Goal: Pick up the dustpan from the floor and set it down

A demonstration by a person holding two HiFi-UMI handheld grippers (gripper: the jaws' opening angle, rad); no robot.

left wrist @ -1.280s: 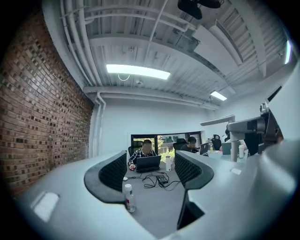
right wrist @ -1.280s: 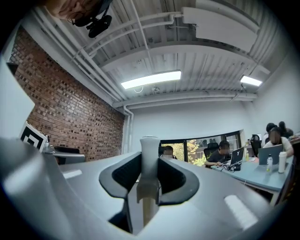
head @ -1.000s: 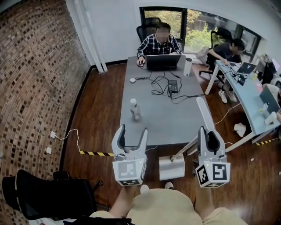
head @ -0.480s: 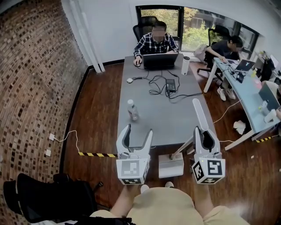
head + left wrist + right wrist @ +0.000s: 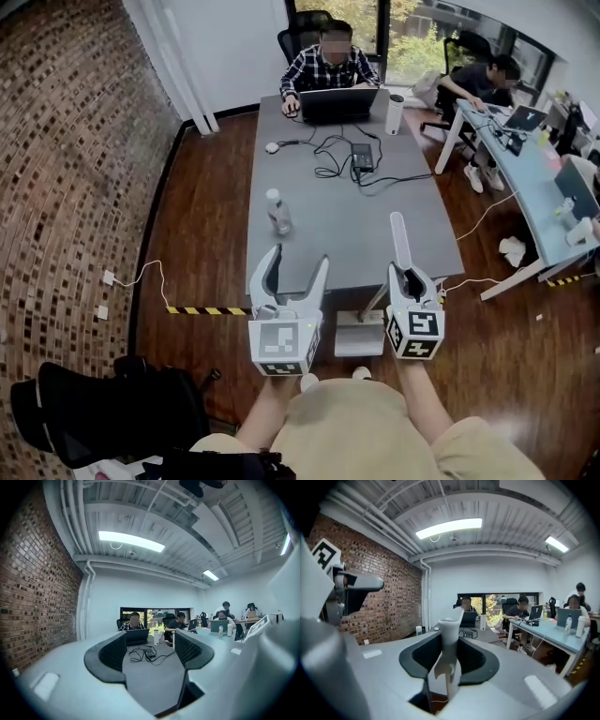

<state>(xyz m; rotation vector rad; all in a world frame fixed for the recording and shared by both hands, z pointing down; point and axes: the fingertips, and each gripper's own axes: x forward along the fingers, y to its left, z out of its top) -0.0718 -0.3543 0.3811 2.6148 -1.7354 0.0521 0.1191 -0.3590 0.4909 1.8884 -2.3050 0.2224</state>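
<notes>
Beside the near edge of the grey table, the right gripper is clamping the dustpan by its long white handle. In the right gripper view, both pads are pressing on the handle, which is standing upright between them. The pan is sitting low over the wooden floor, just in front of the person's feet. Whether it is touching the floor cannot be told from the head view.

The left gripper is hovering just beside the right, with its fingers standing narrowly apart and holding nothing. Only the tabletop is showing through the gap.

Judged from this position, the set-down step is in hand. The next move is calling for the pan to be seated flat on the floor. The right jaws should be releasing only once the dustpan is resting steadily, since the tall handle is likely to tip if freed early.
</notes>
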